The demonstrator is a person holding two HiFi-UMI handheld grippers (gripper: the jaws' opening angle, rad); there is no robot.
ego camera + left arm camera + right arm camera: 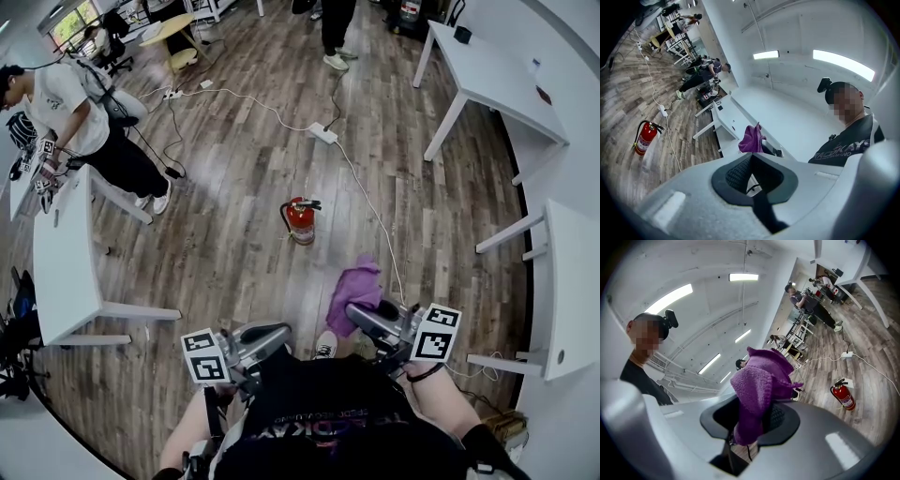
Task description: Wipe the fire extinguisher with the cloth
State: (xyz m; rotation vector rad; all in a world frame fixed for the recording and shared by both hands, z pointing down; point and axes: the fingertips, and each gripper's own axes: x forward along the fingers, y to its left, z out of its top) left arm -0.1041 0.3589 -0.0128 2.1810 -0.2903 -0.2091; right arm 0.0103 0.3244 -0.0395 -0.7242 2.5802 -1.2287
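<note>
- My left tongs [751, 158] were shut tight with nothing in them. I held them level, close to my body.
- My right tongs [754, 405] stood wide open. The purple cloth [761, 385] sat between the two jaws and hung over one of them, but the jaws were not squeezing it.
- A bit farther out was the wood floor [225, 253], below the cloth.
- The red fire extinguisher [301, 221] stood upright on that floor, well apart from the cloth and from both tongs. Nothing touched it.
- A white cable [370, 211] ran over the floor near the fire extinguisher.
- I think the wiping had not started yet. I was at the step of getting the cloth ready.
- For the next move, I think my right tongs had to close on the cloth so it would not slip off. Then I had to go over and reach down to the fire extinguisher and rub the cloth on its red side. My left tongs could hold the top so it would not tip over.
</note>
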